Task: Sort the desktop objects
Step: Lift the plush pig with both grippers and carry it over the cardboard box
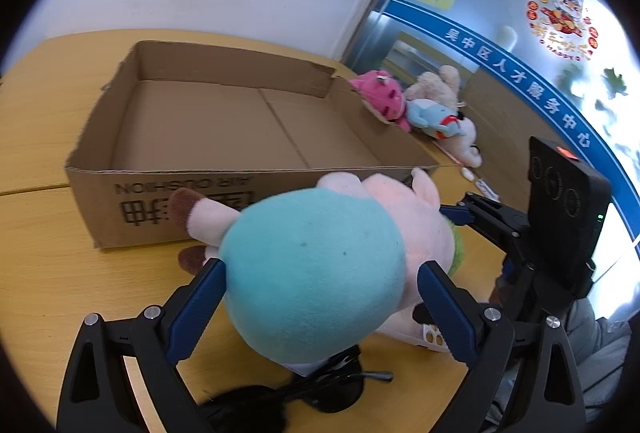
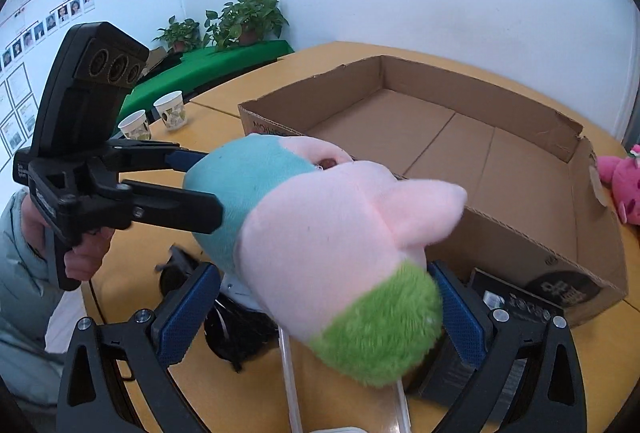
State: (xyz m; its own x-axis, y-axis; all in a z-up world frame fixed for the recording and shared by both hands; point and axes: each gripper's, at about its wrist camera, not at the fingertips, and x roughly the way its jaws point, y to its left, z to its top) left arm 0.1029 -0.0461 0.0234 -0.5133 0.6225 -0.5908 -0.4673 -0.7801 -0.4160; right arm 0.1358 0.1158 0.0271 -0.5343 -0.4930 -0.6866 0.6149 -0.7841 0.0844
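The pink plush toy [image 1: 320, 265] with a teal body and green tuft sits between both grippers, just in front of the near wall of the empty cardboard box [image 1: 200, 205] on the desk [image 1: 80, 281]. The left gripper [image 1: 320, 297] has wide fingers flanking the teal end; whether they press it is unclear. The right gripper [image 2: 328, 297] flanks the green end, grip unclear. More plush toys [image 1: 424, 105] lie beyond the box's far right corner.

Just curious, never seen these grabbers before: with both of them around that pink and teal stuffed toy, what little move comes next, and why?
Probably close both grippers on the plush toy: the left gripper brackets its teal end, the right gripper its green end, and the cardboard box just beyond is empty.
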